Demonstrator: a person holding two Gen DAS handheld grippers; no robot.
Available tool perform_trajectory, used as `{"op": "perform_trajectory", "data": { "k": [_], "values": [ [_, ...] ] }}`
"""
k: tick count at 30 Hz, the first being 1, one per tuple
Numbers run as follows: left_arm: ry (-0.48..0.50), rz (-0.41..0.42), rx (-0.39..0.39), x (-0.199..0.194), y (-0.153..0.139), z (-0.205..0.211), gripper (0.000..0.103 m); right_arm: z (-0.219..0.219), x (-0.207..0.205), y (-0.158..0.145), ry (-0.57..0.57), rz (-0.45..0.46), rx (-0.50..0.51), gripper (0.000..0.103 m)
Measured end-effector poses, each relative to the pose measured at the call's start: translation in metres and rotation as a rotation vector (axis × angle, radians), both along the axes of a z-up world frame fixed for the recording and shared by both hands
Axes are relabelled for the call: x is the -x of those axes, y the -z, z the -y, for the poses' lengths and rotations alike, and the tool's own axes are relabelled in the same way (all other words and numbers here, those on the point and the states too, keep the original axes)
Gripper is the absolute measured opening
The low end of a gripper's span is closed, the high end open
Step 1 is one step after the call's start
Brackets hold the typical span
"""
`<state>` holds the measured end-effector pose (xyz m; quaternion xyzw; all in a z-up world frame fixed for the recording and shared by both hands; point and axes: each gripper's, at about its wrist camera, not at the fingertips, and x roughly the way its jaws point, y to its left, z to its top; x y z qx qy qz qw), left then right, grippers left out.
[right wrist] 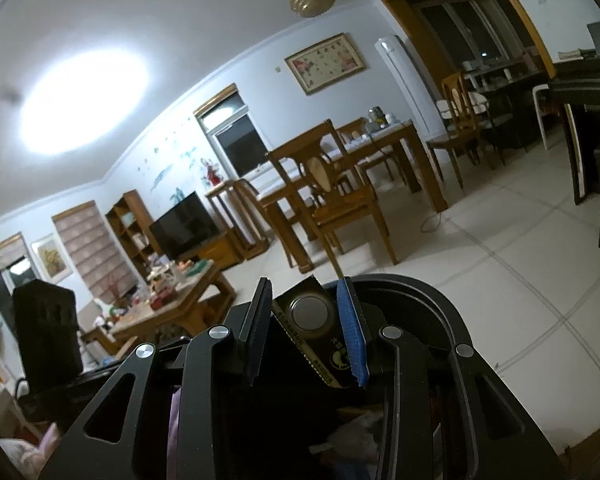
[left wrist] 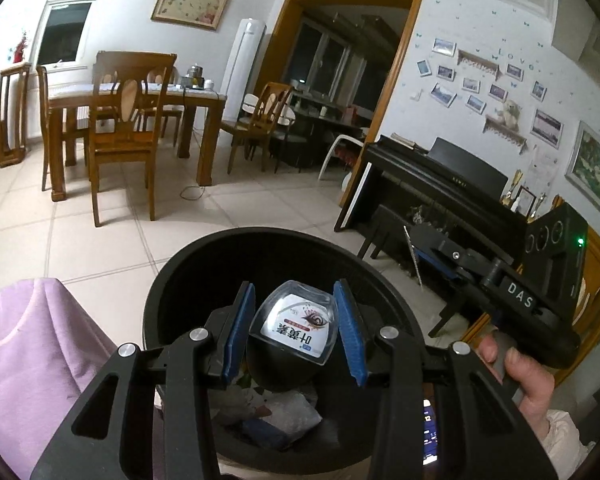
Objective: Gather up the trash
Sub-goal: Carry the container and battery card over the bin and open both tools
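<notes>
**Both Claws Loaded Over the Bin**

While the black bin (left wrist: pixel 228 252) gaped below with paper and scraps already lying in it, each claw hung at its mouth with a piece of trash. Largest of the two loads was the clear plastic bottle (left wrist: pixel 294 322) with a white label, pinched between the blue pads of the left claw (left wrist: pixel 296 330); its long axis ran along the fingers, base pointing forward, and it sat directly above the bin's opening. The right claw (right wrist: pixel 310 330) was clamped on a flat dark wrapper (right wrist: pixel 310 316) with a round grey disc on it, standing on edge between the pads, the bin's rim (right wrist: pixel 420 292) just ahead and below. Judging by this, the left load was better centred for a straight drop, while the right seemed nearer the rim. A purple cloth (left wrist: pixel 32 344) lay beside the bin.
</notes>
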<state>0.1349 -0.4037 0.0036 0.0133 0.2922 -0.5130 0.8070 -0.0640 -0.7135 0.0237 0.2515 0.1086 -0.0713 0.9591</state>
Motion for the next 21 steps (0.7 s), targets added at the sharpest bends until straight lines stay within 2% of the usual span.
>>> {"op": "perform_trajectory", "data": {
  "k": [4,9,10,11,12,13,14,17,21],
  "values": [
    [-0.002,-0.005,-0.008,-0.002,0.001,0.006,0.041,0.000,-0.001,0.001,0.000,-0.001,0.003,0.034],
    [-0.001,0.013,-0.031,0.003,0.001,0.016,0.044,0.000,-0.017,0.018,-0.025,-0.013,0.012,0.035],
    [-0.002,0.021,-0.038,0.005,0.000,0.018,0.058,-0.001,-0.019,0.022,-0.033,-0.023,0.019,0.043],
    [-0.015,0.039,-0.046,0.007,-0.002,0.020,0.071,-0.001,-0.020,0.024,-0.030,-0.023,0.025,0.059],
    [-0.030,0.057,-0.044,0.009,-0.003,0.019,0.096,-0.003,-0.019,0.024,-0.024,-0.018,0.028,0.067],
    [-0.050,0.091,-0.026,0.013,-0.007,0.016,0.098,-0.004,-0.017,0.025,-0.011,-0.006,0.031,0.081],
    [-0.054,0.119,-0.016,0.016,-0.010,0.014,0.098,-0.004,-0.015,0.025,0.002,0.006,0.032,0.087],
    [-0.048,0.141,-0.041,0.017,-0.012,0.017,0.098,-0.004,-0.013,0.027,0.022,0.015,0.026,0.095],
    [-0.051,0.136,-0.038,0.015,-0.012,0.015,0.098,-0.010,-0.009,0.028,0.028,0.009,0.012,0.095]
  ]
}}
